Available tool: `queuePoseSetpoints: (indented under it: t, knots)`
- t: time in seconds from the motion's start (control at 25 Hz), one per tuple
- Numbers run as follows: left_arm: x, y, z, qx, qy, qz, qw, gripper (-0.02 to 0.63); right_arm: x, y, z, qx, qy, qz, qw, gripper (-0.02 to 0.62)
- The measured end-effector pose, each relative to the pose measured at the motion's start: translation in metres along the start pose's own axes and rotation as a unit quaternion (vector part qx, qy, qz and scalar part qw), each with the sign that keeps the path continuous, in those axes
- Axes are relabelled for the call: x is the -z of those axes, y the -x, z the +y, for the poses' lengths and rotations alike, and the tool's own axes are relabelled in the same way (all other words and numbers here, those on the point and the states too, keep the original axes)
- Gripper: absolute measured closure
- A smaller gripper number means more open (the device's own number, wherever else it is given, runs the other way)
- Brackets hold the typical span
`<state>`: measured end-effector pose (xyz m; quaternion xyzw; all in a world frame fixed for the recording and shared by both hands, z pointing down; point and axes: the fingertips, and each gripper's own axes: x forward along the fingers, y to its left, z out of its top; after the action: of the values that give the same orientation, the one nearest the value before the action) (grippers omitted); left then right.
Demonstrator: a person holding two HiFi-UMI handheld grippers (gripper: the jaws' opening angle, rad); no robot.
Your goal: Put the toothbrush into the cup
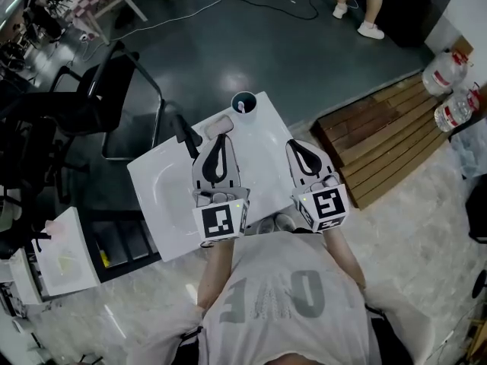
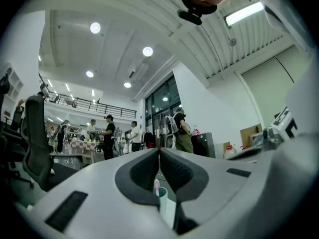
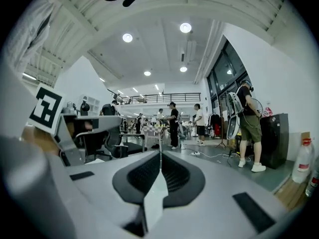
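The white square tabletop [image 1: 163, 196] fills the middle of the head view, tilted as a diamond. Its upper corner points at dark floor. A black office chair [image 1: 114, 90] crowds its upper-left edge, and a brown slatted wooden pallet [image 1: 380, 139] lies off to the right.

The left gripper [image 1: 217, 139] and the right gripper [image 1: 298, 144] hang over the lower half of the table. Each has its jaws pressed together at the tips with nothing between them, as each gripper's own view also shows.

The round dark-rimmed cup [image 1: 243, 103] stands at the table's upper corner, close to two edges. The pink-headed toothbrush [image 1: 240, 106] appears to stand in it already, head up. A pale oblong object [image 1: 218, 125] lies just beside the cup, lower left.

The brush is probably light, stiff and slim. It would be best held mid-handle, since its smooth plastic may slip. The cup looks light enough to tip or slide off that corner. There is open room over the table's centre.
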<state>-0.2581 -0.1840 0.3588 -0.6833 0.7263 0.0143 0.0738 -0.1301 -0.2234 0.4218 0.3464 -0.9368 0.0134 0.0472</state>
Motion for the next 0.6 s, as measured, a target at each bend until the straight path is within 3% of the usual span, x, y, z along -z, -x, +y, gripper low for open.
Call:
queuePoseSetpoints:
  t: [0.24, 0.6]
  knots:
    - [0.034, 0.011, -0.012, 0.006, 0.010, 0.044, 0.9989, 0.572, -0.005, 0.001, 0.001, 0.001, 0.020, -0.006, 1.000, 0.565]
    - [0.039, 0.010, -0.001, -0.007, 0.009, 0.055, 0.9984, 0.572, -0.004, 0.003, 0.007, -0.007, 0.018, -0.005, 1.000, 0.565]
